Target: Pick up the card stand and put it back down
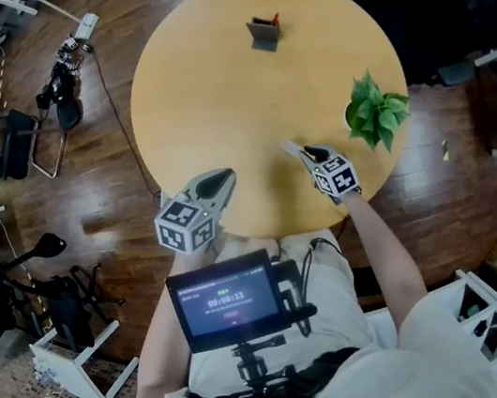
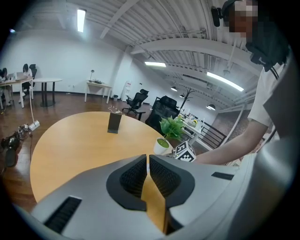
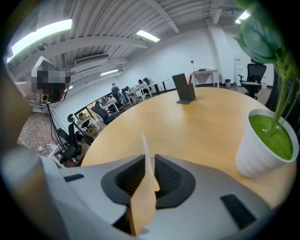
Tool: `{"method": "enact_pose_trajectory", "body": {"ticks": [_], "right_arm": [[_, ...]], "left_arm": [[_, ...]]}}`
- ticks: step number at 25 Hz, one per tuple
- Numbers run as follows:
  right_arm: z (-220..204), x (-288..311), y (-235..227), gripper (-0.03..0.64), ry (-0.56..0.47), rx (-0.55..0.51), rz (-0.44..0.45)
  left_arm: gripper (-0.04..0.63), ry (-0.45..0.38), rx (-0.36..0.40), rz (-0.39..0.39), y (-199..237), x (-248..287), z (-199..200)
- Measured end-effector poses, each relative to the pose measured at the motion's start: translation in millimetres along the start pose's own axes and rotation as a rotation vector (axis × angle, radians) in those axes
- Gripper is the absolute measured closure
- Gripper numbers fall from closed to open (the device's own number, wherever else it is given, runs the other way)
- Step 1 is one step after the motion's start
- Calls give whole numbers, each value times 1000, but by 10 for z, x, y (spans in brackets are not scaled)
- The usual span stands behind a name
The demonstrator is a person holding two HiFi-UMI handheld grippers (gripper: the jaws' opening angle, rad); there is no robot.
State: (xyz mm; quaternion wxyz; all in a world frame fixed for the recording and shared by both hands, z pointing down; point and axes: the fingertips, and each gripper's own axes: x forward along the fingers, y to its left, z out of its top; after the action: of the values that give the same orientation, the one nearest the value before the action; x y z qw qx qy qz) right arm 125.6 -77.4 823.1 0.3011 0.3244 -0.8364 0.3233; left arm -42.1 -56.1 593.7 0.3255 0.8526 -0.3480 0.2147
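One card stand [image 1: 264, 34] upright on the far side of the round table [image 1: 213, 104], well apart from both grippers; no print on it is legible. One potted plant [image 1: 376, 112] at the table's right edge. Left gripper [image 2: 148, 164]: jaws pressed together. Right gripper [image 3: 149, 168]: jaws pinching one thin white card [image 3: 145, 145], seen edge-on.

head view: high, steep down | L+R gripper views: low across table [image 1: 213, 104] | shared: card stand [image 1: 264, 33]
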Motion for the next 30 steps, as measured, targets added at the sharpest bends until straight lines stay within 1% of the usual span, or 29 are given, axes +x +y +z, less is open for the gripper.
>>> {"method": "enact_pose_trajectory", "body": {"ticks": [11,24,30], "right_arm": [[-105,243,-52,543,39,-22,20],[-8,234,-46,543,3,-32,22],[12,271,-5,549,-8,-35,38]], "left_arm": [[581,-14,-33,60,203,-182,-56],[581,-1,-38,66,208,-166,-80],[581,9,-35,75,229,-181,-123]]}}
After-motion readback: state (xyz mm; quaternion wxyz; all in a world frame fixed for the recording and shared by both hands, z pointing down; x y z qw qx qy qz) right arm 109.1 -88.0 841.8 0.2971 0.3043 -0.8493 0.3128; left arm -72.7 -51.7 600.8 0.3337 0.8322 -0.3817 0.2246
